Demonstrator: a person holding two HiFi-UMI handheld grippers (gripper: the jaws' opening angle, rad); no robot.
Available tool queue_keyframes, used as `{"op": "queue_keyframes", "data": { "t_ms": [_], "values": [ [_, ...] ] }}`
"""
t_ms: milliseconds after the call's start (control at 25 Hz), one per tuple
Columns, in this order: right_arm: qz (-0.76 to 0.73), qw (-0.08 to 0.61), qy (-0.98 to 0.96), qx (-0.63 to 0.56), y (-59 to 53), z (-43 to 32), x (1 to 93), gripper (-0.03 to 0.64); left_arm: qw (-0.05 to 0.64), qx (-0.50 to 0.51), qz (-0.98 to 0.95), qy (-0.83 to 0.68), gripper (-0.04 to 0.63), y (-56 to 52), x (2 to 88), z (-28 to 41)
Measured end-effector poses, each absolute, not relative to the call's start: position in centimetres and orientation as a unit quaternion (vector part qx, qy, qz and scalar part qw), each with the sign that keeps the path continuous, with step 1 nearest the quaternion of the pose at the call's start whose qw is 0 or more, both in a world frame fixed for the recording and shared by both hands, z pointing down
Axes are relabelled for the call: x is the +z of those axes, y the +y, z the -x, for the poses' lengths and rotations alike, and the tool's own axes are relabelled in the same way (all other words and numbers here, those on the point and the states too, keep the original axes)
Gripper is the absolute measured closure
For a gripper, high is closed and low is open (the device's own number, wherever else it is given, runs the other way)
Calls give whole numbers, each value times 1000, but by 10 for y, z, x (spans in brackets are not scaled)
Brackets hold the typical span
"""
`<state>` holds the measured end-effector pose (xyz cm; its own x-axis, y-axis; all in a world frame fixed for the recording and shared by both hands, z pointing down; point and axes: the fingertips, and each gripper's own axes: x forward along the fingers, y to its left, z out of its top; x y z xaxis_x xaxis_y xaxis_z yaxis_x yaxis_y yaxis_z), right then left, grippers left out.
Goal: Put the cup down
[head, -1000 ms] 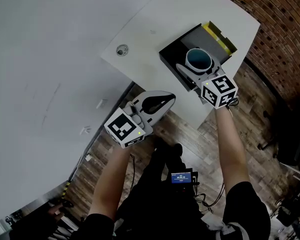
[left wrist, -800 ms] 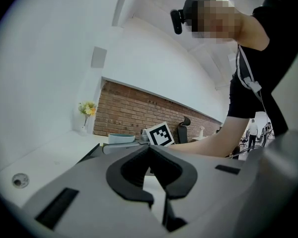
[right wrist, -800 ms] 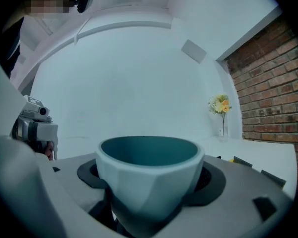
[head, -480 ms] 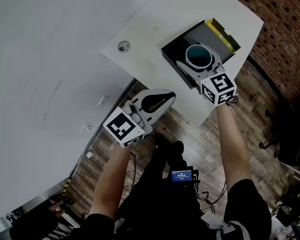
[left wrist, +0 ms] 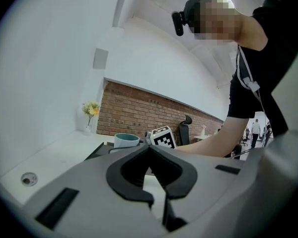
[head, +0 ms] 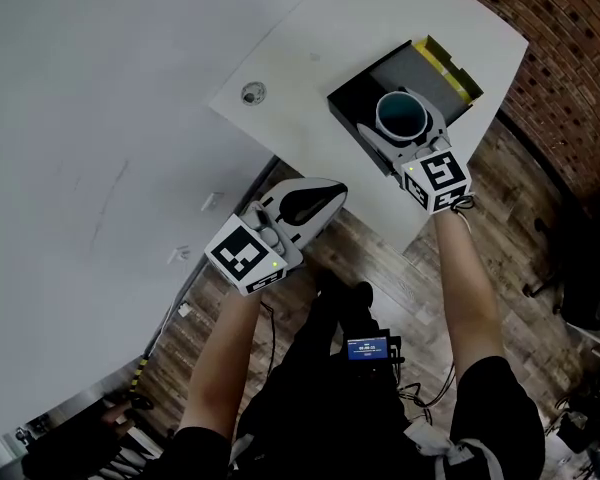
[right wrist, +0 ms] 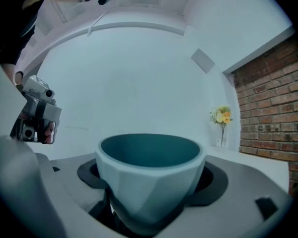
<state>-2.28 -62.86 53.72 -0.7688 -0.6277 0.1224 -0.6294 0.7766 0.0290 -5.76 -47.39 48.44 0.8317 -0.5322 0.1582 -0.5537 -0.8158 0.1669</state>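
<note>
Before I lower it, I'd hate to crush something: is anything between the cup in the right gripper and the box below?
Nothing visible. The cup, gripped by the right gripper, is over the open black box, whose visible floor looks bare. The spot straight beneath the cup is hidden.

Cup (head: 399, 114) sits between right gripper (head: 394, 121) jaws, over box (head: 352, 105) near worktop (head: 310, 58) corner. Left gripper (head: 332, 193) is left of it, at worktop's near edge.

Head view: from your head, steeply down.
Gripper views: along your jaws, near level.
Shared: the cup (head: 398, 114).
</note>
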Motion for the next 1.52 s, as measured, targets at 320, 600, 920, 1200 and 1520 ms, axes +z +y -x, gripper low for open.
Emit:
{"op": "queue_keyframes", "data": {
  "t_ms": [320, 600, 920, 1200, 1520],
  "values": [
    [-346, 67, -935, 37, -628, 18, 550, 202, 101, 50, -953, -283, 588, -470, 482, 60],
    [-350, 61, -933, 58, -629, 14, 540, 29, 98, 56, -954, -277, 588, -466, 480, 61],
    [-355, 69, -929, 76, -616, -8, 529, 30, 101, 61, -953, -280, 588, -458, 479, 65],
    [-368, 62, -923, 98, -597, -27, 519, 31, 108, 55, -952, -280, 588, -449, 481, 63],
    [-358, 71, -925, 111, -570, -35, 510, 35, 100, 49, -956, -271, 588, -442, 469, 53]
  ]
}}
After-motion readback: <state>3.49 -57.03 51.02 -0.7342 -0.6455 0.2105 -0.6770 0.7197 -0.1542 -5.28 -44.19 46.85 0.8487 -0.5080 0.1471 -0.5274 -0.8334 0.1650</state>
